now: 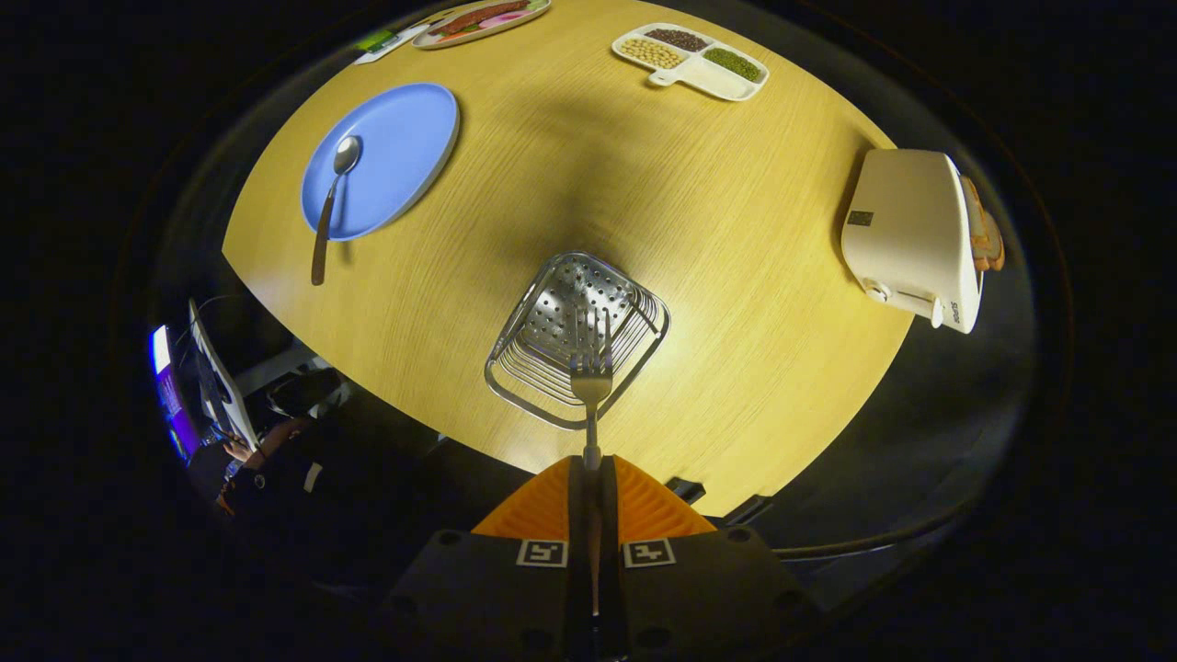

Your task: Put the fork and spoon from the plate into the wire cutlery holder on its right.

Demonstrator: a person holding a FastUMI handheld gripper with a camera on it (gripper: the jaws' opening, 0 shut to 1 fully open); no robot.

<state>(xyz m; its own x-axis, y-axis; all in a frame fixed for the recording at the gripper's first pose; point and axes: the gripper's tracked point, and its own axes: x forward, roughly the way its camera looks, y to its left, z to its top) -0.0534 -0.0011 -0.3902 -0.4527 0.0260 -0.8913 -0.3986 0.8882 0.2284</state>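
the gripper (591, 473) has both fingers pressed together on the handle of a fork (590, 382), whose tines point ahead, over the near rim of the wire holder (577, 338) just beyond the fingers. far ahead to the left a spoon (332, 202) lies on a blue plate (391, 156), its handle past the rim. a toaster (915, 234) stands well off to the right.

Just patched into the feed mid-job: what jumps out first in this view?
The fork stands out first: the gripper is shut on its handle, and its tines hang over the near rim of the wire cutlery holder just ahead of the jaws. Beyond and to the left, the blue plate holds the spoon, whose handle sticks out over the plate's near edge onto the round wooden table.
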